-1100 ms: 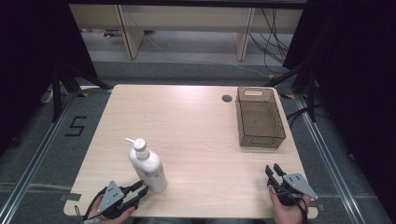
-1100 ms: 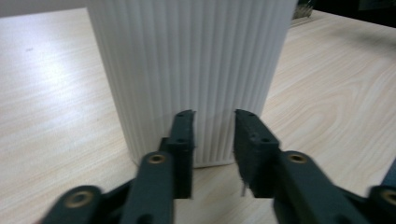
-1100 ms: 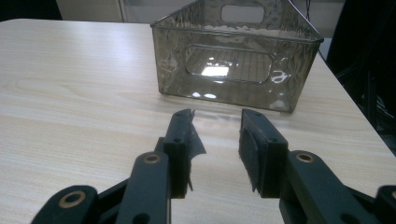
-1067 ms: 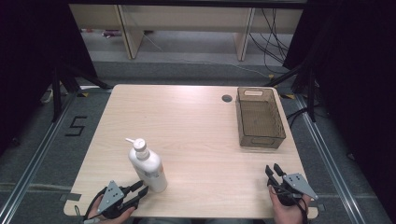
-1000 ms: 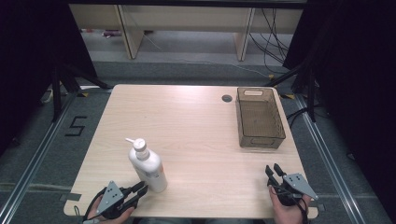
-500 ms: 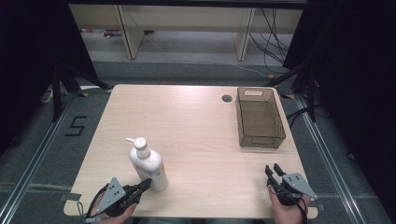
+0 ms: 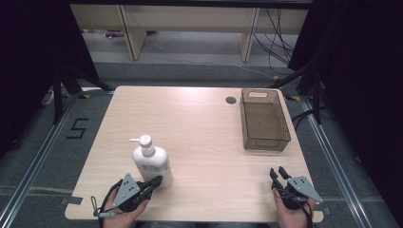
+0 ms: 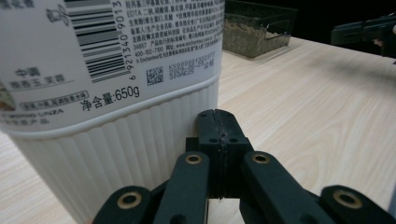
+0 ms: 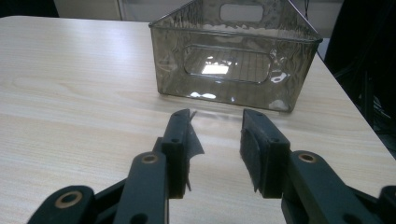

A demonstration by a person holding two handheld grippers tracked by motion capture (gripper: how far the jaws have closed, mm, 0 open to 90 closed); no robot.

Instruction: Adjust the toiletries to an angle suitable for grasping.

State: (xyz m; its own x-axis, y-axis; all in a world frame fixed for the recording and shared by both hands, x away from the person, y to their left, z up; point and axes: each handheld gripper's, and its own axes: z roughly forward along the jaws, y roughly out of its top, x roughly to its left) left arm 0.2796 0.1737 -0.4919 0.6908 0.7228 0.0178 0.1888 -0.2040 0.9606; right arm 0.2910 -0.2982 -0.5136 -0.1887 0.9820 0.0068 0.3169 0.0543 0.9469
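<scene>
A white pump bottle [image 7: 151, 163] stands upright near the table's front left. My left gripper [image 7: 155, 181] lies low at the front edge, its tip at the bottle's base. In the left gripper view the jaws are pressed together [image 8: 219, 122], empty, right beside the bottle's ribbed lower wall [image 8: 116, 140]; touching or a hair apart I cannot tell. My right gripper [image 7: 279, 173] rests at the front right, open with nothing between its pads [image 9: 217, 122]. It faces the smoky transparent bin [image 9: 236, 51], which stands empty at the right [image 7: 263, 119].
The light wooden table [image 7: 199, 128] has a round cable hole [image 7: 231, 100] next to the bin's far left corner. Bare wood spans the space between bottle and bin. Beyond the far edge are shelving legs and cables on the floor.
My left gripper has slid forward and right, so its shut tip now sits at the bottle's base. The bottle and the right gripper have stayed put.
</scene>
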